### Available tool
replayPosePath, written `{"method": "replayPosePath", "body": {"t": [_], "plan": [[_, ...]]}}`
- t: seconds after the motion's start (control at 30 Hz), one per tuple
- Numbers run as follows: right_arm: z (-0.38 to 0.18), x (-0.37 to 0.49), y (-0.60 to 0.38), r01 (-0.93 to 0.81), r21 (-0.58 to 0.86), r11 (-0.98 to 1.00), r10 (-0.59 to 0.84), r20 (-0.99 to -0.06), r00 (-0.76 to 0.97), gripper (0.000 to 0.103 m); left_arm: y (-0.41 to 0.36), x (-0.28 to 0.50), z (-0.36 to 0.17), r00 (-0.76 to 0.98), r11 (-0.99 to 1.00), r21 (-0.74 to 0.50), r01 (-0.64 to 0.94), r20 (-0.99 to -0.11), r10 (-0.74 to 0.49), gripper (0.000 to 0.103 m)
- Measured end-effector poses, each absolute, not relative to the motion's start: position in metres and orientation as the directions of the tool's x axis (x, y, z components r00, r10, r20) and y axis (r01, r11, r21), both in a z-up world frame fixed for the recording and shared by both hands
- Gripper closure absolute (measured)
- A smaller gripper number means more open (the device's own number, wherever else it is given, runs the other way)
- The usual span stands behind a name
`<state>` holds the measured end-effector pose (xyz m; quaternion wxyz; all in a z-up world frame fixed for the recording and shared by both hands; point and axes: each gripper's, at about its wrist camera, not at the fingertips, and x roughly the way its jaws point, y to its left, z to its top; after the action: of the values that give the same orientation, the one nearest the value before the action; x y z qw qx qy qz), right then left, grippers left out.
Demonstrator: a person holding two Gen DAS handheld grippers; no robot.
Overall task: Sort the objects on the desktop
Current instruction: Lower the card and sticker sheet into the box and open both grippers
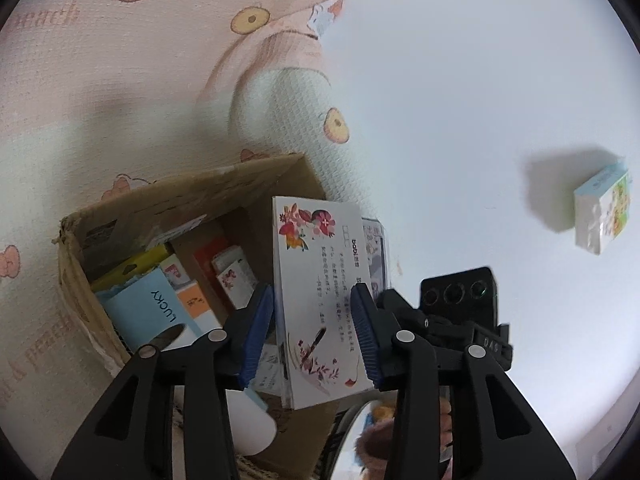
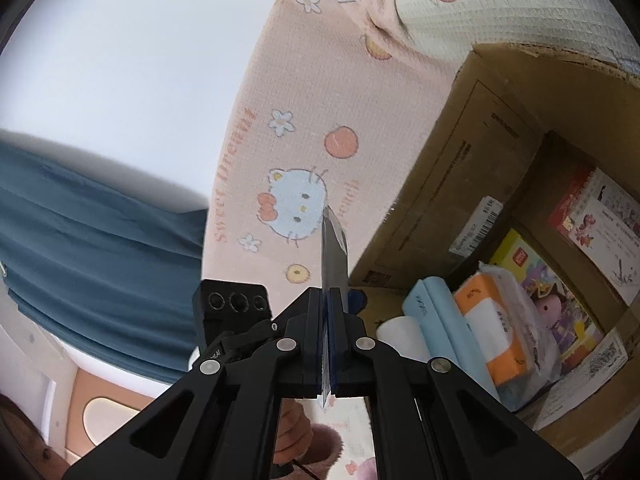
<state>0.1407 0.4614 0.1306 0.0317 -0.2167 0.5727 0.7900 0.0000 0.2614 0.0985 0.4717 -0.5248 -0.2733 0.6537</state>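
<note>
Desktop objects are mostly gathered in the cardboard box (image 1: 192,196), which sits on a pink cartoon-print cloth (image 1: 120,92): a light-blue Lucky pack (image 1: 154,308), an orange tissue pack (image 2: 494,332) and a yellow toy box (image 2: 548,292) lie inside. A flowered white box (image 1: 320,300) stands upright at the box's edge between the left gripper's (image 1: 316,332) blue pads, which stand apart, barely off its sides. Another small box (image 1: 604,208) lies well apart on the white surface. Smallest, a thin card (image 2: 334,248) is clamped edge-on in the right gripper (image 2: 326,340).
</note>
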Motion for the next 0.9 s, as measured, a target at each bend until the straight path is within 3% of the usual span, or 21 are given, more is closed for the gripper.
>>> {"method": "replayPosePath", "body": {"t": [0.03,0.2,0.63,0.9], "plan": [[0.131,0.141,0.462,-0.319,0.881,-0.35,-0.188,-0.399,-0.898,0.103,0.265,0.0,0.099,-0.008,-0.428,-0.838,-0.339,-0.452,0.892,0.069],[0.13,0.143,0.471,-0.4,0.835,-0.378,-0.158,-0.484,-0.861,0.103,0.279,0.005,0.097,-0.003,-0.491,-0.784,-0.381,-0.53,0.848,0.076],[0.143,0.14,0.51,-0.653,0.565,-0.505,-0.011,-0.761,-0.649,0.103,0.364,-0.018,0.083,0.095,-0.637,-0.703,-0.316,-0.692,0.716,0.076],[0.126,0.147,0.542,-0.734,0.443,-0.515,0.005,-0.855,-0.519,0.103,0.401,-0.023,0.049,0.178,-0.673,-0.708,-0.214,-0.705,0.686,0.076]]}}
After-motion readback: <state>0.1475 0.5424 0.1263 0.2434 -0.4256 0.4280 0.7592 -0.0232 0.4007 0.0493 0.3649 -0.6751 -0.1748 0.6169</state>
